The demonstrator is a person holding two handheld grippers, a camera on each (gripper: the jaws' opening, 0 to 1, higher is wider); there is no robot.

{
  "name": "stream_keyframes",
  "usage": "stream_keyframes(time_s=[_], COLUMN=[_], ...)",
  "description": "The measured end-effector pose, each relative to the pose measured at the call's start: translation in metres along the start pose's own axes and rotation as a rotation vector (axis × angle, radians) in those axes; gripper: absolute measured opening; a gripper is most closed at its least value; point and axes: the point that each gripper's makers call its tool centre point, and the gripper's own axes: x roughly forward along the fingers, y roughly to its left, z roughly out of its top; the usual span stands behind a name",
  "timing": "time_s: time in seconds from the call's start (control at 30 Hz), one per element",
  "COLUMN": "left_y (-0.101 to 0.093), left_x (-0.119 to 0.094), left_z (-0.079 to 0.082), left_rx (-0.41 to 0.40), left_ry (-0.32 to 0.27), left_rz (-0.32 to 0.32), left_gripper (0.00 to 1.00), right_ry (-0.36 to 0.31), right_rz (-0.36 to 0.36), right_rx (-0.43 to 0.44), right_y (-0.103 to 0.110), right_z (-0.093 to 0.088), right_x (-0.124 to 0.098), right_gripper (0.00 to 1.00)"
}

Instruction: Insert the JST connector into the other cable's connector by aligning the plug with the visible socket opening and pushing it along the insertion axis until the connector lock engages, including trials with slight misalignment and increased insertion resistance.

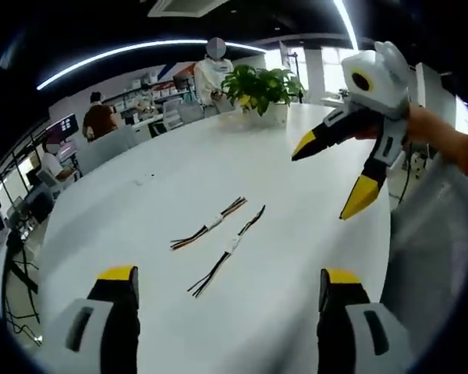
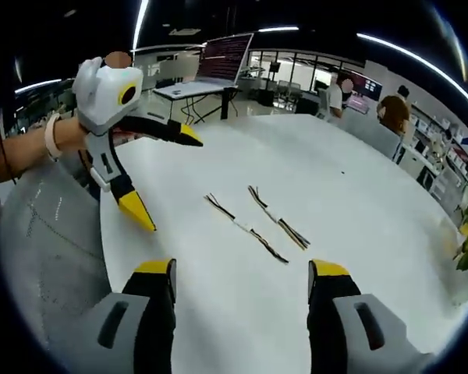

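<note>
Two short multi-wire cables lie side by side on the white table, each with a small white connector near its middle. In the left gripper view one cable lies farther out and the other cable nearer. My left gripper is open, held above the table short of them. The right gripper hangs open at the upper right. In the right gripper view the cables lie ahead of my open right gripper. The left gripper enters open from the left. Neither gripper touches a cable.
A potted plant stands at the table's far end. Several people sit and stand beyond it. A laptop rests on a desk behind the table. The person's grey sleeve lies by the table's near edge.
</note>
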Motion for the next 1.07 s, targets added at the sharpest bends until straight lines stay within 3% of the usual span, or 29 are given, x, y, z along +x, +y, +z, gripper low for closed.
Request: stream_keyframes(time_s=[0.17, 0.33, 0.37, 0.47, 0.5, 0.6, 1.07], left_y=[0.002, 0.009, 0.009, -0.006, -0.002, 0.006, 0.011], left_x=[0.001, -0.001, -0.001, 0.0, 0.0, -0.001, -0.004], left_z=[-0.009, -0.013, -0.014, -0.011, -0.01, -0.011, -0.014], left_rx=[-0.023, -0.081, -0.096, -0.229, -0.242, -0.182, -0.209], left_ry=[0.044, 0.037, 0.038, 0.017, 0.01, 0.015, 0.015], left_rz=[0.004, 0.013, 0.006, -0.095, -0.084, -0.043, -0.026], left_gripper=[0.97, 0.97, 0.97, 0.99, 0.99, 0.99, 0.97], right_ry=[0.036, 0.032, 0.033, 0.044, 0.045, 0.044, 0.071], right_rz=[-0.015, -0.013, -0.015, -0.009, -0.014, -0.015, -0.007], right_rx=[-0.016, 0.024, 0.03, 0.012, 0.002, -0.002, 0.011], right_y=[-0.001, -0.003, -0.004, -0.003, -0.003, -0.003, -0.001], right_z=[-0.005, -0.005, -0.006, -0.009, -0.009, -0.008, -0.013], right_x=[0.003, 0.003, 0.002, 0.001, 0.001, 0.002, 0.005], right_gripper=[0.71, 0.72, 0.72, 0.69, 0.65, 0.69, 0.7])
